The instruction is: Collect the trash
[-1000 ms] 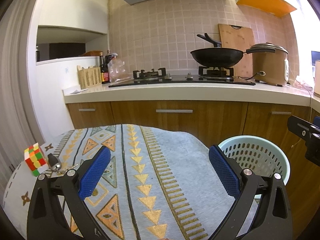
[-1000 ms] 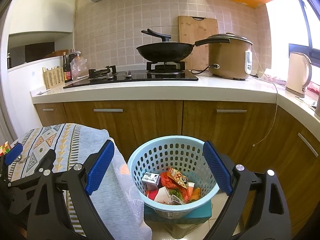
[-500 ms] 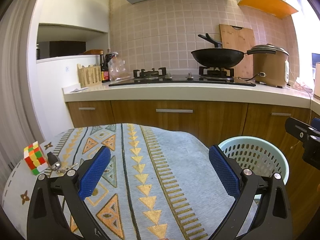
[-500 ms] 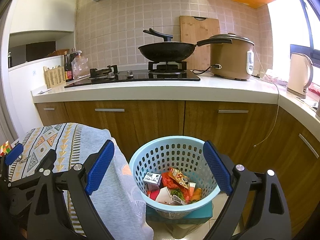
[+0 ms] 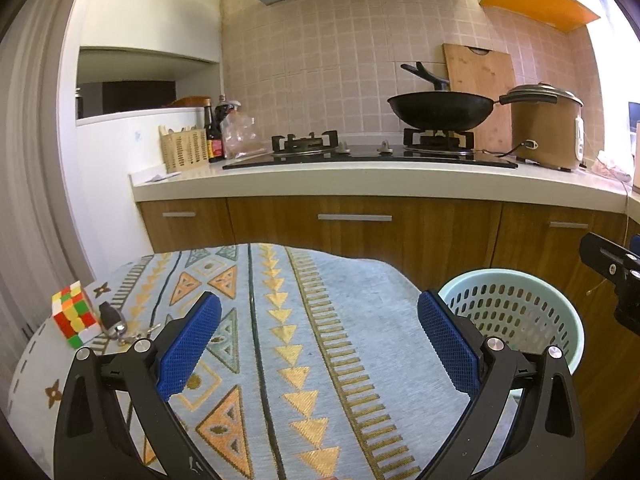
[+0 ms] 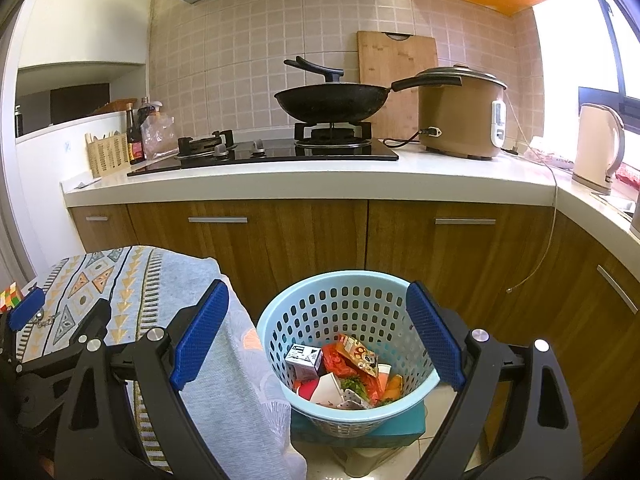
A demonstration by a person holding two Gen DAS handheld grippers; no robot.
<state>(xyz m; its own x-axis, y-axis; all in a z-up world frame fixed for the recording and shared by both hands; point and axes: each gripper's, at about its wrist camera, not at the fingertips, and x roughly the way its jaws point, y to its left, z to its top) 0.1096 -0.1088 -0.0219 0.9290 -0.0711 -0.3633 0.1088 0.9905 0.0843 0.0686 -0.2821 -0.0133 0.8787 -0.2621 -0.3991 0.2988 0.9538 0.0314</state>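
Note:
A light blue perforated basket (image 6: 304,320) stands on the floor right of the table and holds trash: a small white carton (image 6: 305,357), an orange snack wrapper (image 6: 358,356), paper cups and scraps. My right gripper (image 6: 316,336) is open and empty, held above the basket. My left gripper (image 5: 320,340) is open and empty above the patterned tablecloth (image 5: 320,280). The basket's rim also shows in the left wrist view (image 5: 560,312). No trash shows on the cloth.
A Rubik's cube (image 5: 74,314) and a key fob with keys (image 5: 114,322) lie at the table's left edge. Behind stands a counter (image 6: 320,184) with hob, black wok (image 6: 332,100), rice cooker (image 6: 460,112), kettle (image 6: 598,148) and wooden cabinets below.
Both views have shifted only slightly. Both grippers stay open and empty in nearly the same places.

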